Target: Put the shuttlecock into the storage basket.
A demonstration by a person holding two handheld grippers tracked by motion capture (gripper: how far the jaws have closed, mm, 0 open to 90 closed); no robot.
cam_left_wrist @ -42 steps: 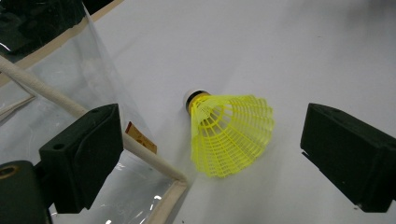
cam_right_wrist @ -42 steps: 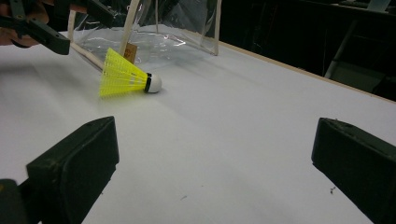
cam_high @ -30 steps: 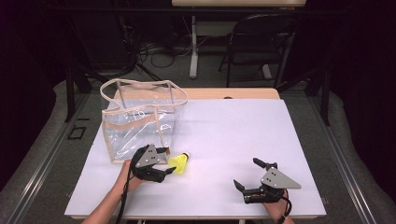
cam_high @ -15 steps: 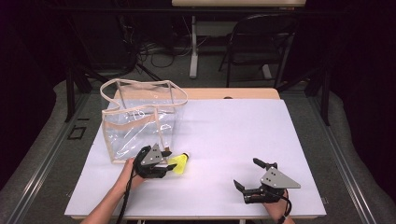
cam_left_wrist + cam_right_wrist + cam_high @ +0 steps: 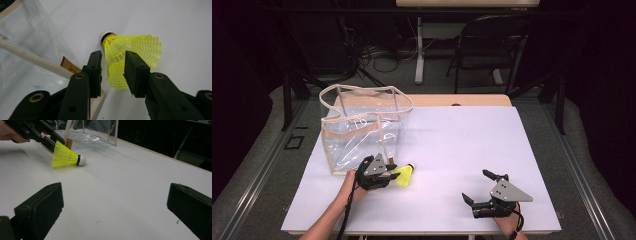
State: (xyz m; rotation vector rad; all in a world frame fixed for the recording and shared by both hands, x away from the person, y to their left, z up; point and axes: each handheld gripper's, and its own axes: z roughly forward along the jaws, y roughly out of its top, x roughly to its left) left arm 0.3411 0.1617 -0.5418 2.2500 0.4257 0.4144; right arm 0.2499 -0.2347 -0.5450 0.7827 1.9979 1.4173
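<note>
Left gripper: its two black jaws stand on either side of the yellow mesh skirt of the shuttlecock, pressing it between the pads; the skirt looks pinched where they meet it.
Left gripper, seen from above: near the front left of the table, just in front of the clear bag, pointing right, a hand behind it.
Shuttlecock: lies on its side with the white cork tip pointing away from the jaws, towards the middle of the table; in the right gripper view the skirt is lifted slightly at the held end and the cork sits low by the tabletop.
Clear bag: transparent plastic with cream trim and handles, upright, open at the top, just beside the left gripper; a small brown tag hangs by its strap.
Right gripper: jaws spread wide, nothing between them, resting low at the front right, well apart from the shuttlecock.
Table: white top.
</note>
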